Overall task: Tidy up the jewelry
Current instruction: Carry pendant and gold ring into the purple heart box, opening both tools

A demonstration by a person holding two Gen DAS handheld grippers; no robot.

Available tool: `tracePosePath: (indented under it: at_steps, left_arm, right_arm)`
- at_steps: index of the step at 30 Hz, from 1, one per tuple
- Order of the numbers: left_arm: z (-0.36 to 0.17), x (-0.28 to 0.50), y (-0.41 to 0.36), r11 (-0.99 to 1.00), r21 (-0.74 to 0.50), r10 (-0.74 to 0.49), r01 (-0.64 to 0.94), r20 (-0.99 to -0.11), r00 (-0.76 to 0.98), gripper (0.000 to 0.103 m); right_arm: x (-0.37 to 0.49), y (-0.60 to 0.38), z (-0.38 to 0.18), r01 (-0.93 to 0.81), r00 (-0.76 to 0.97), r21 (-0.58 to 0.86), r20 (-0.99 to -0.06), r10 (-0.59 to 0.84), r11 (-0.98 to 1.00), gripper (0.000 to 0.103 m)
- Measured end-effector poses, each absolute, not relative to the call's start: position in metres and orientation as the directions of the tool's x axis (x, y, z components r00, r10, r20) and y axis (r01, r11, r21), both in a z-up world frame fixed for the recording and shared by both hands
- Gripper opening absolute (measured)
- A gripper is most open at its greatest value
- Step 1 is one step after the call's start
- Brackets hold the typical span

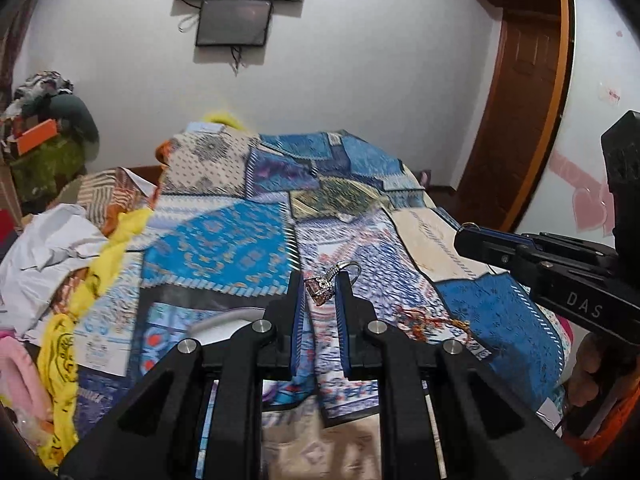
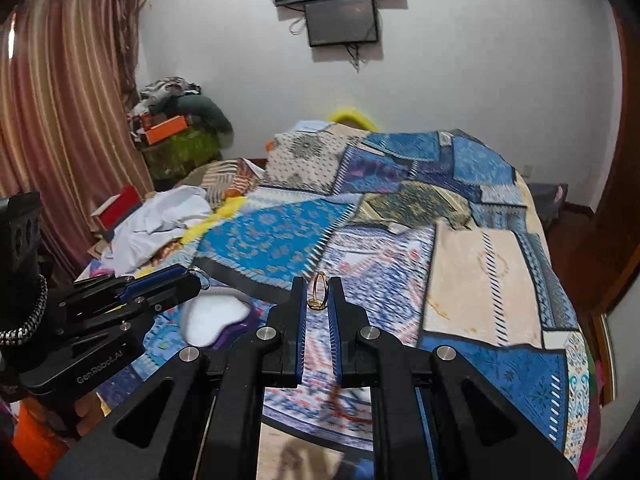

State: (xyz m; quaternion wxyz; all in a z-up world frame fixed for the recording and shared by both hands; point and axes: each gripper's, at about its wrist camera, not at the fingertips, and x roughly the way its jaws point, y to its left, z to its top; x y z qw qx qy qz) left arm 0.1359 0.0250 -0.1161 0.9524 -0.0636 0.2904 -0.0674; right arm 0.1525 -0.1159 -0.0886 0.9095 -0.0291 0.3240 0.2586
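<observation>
left wrist view: the left gripper (image 1: 320, 286) is clenched on a silver ring with a pinkish stone (image 1: 325, 283), held at the very tips of the jaws, band poking up and to the right. it hangs clear above the patchwork bedspread (image 1: 224, 240). a red-and-gold thread band (image 1: 430, 320) lies on the bedspread just right of the jaws, not yet picked up. a white heart-shaped tray (image 1: 222, 326) shows partly behind the left jaw; it looks the likely place for the rings, though that is a judgement. the right gripper (image 1: 466, 236) enters from the right edge, well apart from the ring.

right wrist view: the right gripper (image 2: 318, 300) is clenched on a thin gold ring (image 2: 318, 292), standing upright on edge between the tips, its small setting at the bottom. it too is off the bedspread (image 2: 480, 288). the white heart-shaped tray (image 2: 216, 318) sits low left, near the left gripper (image 2: 192, 278), whose tip shows a glint of the silver band.

assessment of the step in hand: both rings are carried, none placed. both grips are marginal, at the fingertips only, so the carry should be slow and level, without wrist roll. deliver one ring at a time; bring the jaws low over the tray before releasing, since a ring dropped on the busy bedspread would be hard to find. keep the two grippers from crossing over the tray.
</observation>
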Motion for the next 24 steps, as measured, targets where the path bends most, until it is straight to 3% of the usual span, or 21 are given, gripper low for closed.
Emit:
tracePosePath:
  at_steps: [11, 24]
  left_arm:
    - [-0.125, 0.124, 0.076, 0.988, -0.155, -0.092, 0.006, -0.551, 0.829, 0.014]
    - [-0.185, 0.148, 0.094, 0.978, -0.207, -0.134, -0.007, -0.657, 0.742, 0.014]
  right_arm:
    - [0.151, -0.064, -0.090, -0.564, 0.617, 0.116, -0.599, 0.510, 0.818, 0.009]
    - [0.177, -0.014, -0.138, -0.596, 0.495, 0.156, -0.702, 0.513, 0.788, 0.009]
